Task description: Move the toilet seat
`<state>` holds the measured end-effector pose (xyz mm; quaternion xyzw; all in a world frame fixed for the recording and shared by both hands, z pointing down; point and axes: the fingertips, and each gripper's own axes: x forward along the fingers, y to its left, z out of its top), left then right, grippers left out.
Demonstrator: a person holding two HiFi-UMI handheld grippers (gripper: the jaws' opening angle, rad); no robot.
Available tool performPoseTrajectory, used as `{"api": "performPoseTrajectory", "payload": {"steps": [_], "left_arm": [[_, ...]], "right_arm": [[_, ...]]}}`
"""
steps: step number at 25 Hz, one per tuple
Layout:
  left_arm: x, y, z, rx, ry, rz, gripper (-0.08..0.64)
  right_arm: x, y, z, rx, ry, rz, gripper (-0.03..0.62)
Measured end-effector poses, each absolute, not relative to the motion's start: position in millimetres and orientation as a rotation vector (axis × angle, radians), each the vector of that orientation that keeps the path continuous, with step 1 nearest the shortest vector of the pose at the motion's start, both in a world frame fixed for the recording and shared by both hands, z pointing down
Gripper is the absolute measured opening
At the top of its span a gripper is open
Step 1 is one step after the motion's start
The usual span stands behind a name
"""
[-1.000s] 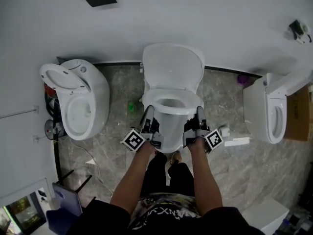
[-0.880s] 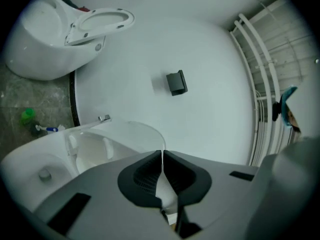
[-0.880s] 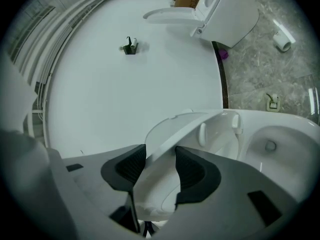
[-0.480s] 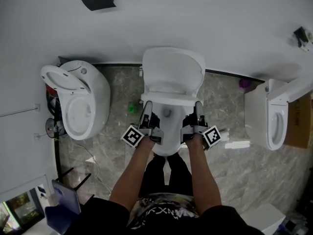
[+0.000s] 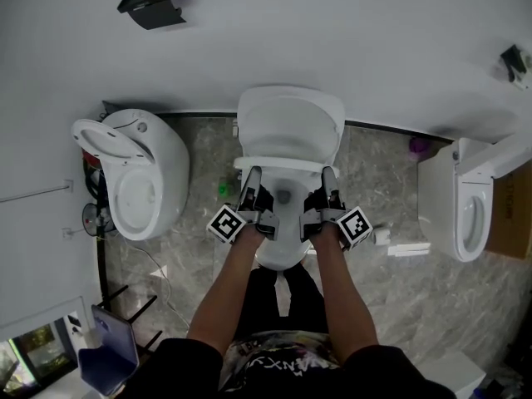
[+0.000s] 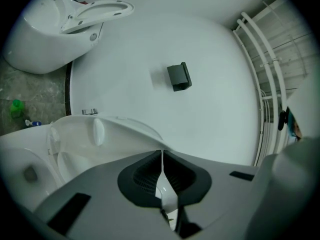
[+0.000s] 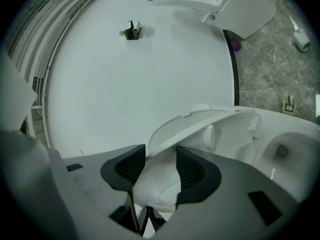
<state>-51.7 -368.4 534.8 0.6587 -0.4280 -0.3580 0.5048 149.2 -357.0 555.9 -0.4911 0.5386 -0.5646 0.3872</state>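
Three toilets along the white wall on grey marble floor. The middle one is in play. Left toilet [image 5: 137, 181] and right toilet [image 5: 459, 206] both stand well clear of it.
Floor clutter: green item [image 5: 224, 188] by the bowl's left side, purple item [image 5: 418, 146] at the wall on the right, white roll [image 5: 382, 236] and a flat white piece [image 5: 407, 248] lower right. None of it touches the middle bowl [image 5: 279, 252]. Cardboard box [image 5: 511, 198] at the right edge, black wall fitting [image 5: 158, 2] upper left.
Toilet seat [image 5: 287, 166] is centre frame, tipped up off the bowl and hinged at the wall end. From the head view it shows nearly edge-on as a thin band. Its long axis runs from the hinge up to the raised front rim. The underside faces the bowl, and a bumper [image 6: 98, 132] shows on it. The lid [image 5: 291, 123] stands behind it against the wall.
Left gripper [image 5: 251, 174] is on the seat's left rim, pads almost together with a thin white sliver of rim pinched between. Right gripper [image 5: 327, 174] is on the right rim, jaws part-way apart and clamped on the thicker edge.
Marker cubes carry square patterns only. The shirt print is too cut off to read.
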Motion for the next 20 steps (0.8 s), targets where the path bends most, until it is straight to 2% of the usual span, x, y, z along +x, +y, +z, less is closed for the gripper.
{"api": "performPoseTrajectory", "payload": {"steps": [20], "left_arm": [[-50, -421, 538, 1.588, -0.931, -0.833, 0.029]], "right_arm": [[152, -399, 555, -1.303, 1.306, -1.346, 0.193]]}}
